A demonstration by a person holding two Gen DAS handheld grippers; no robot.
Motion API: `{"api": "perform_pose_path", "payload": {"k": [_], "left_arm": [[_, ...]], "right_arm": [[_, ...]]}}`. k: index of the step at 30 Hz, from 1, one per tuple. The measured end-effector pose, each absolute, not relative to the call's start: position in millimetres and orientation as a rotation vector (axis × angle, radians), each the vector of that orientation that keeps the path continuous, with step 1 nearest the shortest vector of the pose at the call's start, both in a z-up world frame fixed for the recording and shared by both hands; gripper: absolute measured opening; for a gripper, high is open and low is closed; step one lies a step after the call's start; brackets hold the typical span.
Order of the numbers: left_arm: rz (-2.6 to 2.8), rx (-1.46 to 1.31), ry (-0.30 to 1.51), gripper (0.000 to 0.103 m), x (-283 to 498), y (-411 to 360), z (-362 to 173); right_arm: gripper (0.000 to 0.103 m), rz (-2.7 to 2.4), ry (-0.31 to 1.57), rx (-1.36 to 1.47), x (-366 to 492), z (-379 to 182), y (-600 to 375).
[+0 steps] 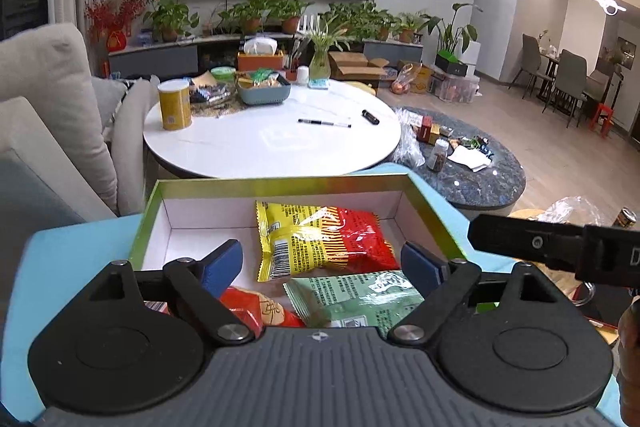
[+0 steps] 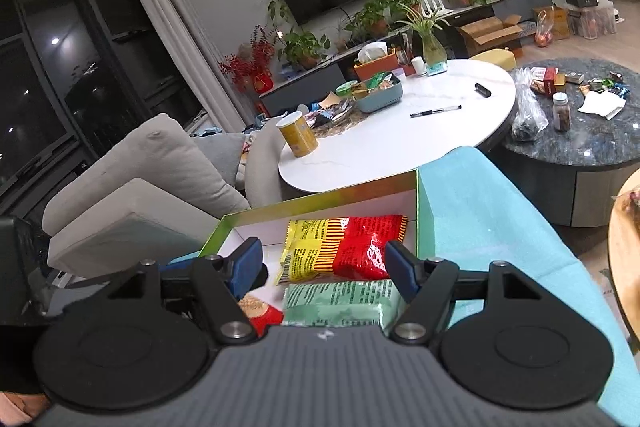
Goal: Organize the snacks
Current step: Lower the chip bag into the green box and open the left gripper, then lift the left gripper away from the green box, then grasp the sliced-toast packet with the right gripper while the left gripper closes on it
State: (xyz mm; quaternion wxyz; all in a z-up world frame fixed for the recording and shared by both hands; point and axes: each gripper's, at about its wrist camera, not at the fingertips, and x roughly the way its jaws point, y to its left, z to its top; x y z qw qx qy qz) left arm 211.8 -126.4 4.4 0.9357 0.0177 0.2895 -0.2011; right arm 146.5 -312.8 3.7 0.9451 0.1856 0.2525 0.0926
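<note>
Already Boxed: Three Snack Packets Lie Under Two Empty Tools

Three packets sit in the open box (image 1: 424,215): a yellow-and-red bag (image 1: 320,239) toward the far wall, its long axis running side to side, a green packet (image 1: 356,299) and a red packet (image 1: 256,311) nearer. Both tools hover just above the near edge, pointing down into the box. The left tool (image 1: 322,263) gapes wide, holding nothing; the right tool (image 2: 322,263) stands partly open, also empty. More loose snacks lie well apart on the white table (image 1: 256,151).
</note>
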Motion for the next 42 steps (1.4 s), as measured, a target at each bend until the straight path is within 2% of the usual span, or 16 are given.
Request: {"api": "perform_pose_path", "payload": {"k": [9,19,31,37,42], "left_arm": [[-0.427,0.041,0.538,0.087,152,-105,24],[-0.434,0.057,0.506,0.089,81,-77,25],[-0.416,0.055,0.565,0.09,33,-55,-2],[-0.468,0.106,0.61,0.09,2,-57,-21],[-0.489,0.164,0.669,0.09,-12,-64,-44]], "right_arm": [[0.054,0.22,0.492,0.343,107,20,-304],[0.055,0.247,0.543,0.331,74,8,-293],[0.059,0.291,0.647,0.264,50,-25,-275],[0.064,0.341,0.696,0.201,47,-38,-264],[0.064,0.347,0.745,0.214,51,-51,-258]]}}
